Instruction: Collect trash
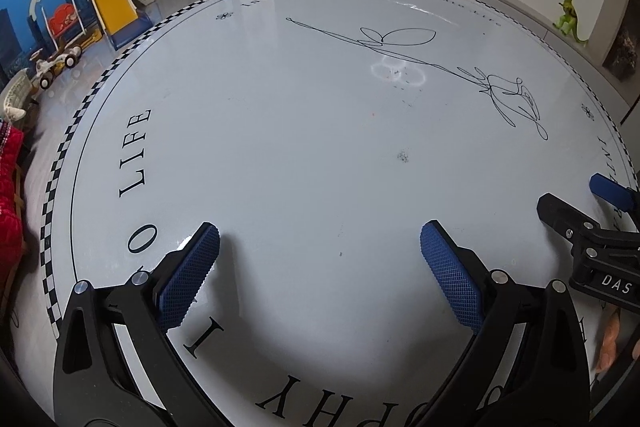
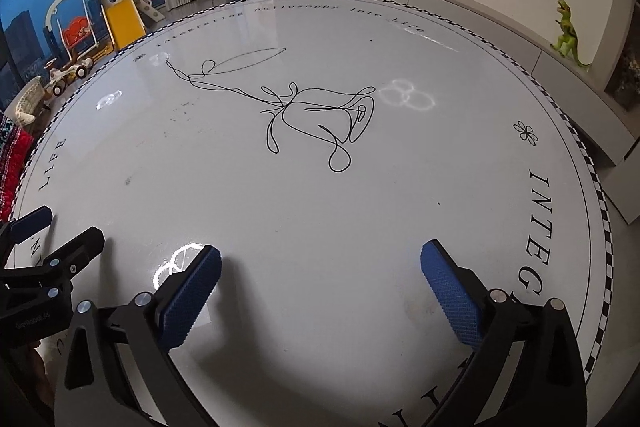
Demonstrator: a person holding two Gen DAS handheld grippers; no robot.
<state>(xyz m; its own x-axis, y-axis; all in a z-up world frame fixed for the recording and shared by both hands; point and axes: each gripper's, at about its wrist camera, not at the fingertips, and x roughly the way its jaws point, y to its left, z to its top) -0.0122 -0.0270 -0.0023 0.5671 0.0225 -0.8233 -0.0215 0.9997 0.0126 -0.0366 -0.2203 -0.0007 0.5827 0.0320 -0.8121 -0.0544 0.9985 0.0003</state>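
A round white table (image 1: 304, 155) with black lettering, a checkered rim and a line-drawn flower fills both views (image 2: 320, 211). I see no trash on it, only small dark specks (image 1: 403, 157). My left gripper (image 1: 320, 247) is open and empty just above the table's near side. My right gripper (image 2: 320, 267) is open and empty too, beside the left one. The right gripper shows at the right edge of the left wrist view (image 1: 576, 203). The left gripper shows at the left edge of the right wrist view (image 2: 60, 231).
A green toy dinosaur (image 1: 570, 15) stands on a low white cabinet behind the table, right. A toy slide (image 1: 114, 7), a swing and a toy car (image 1: 56, 65) stand on the floor at the far left by the window.
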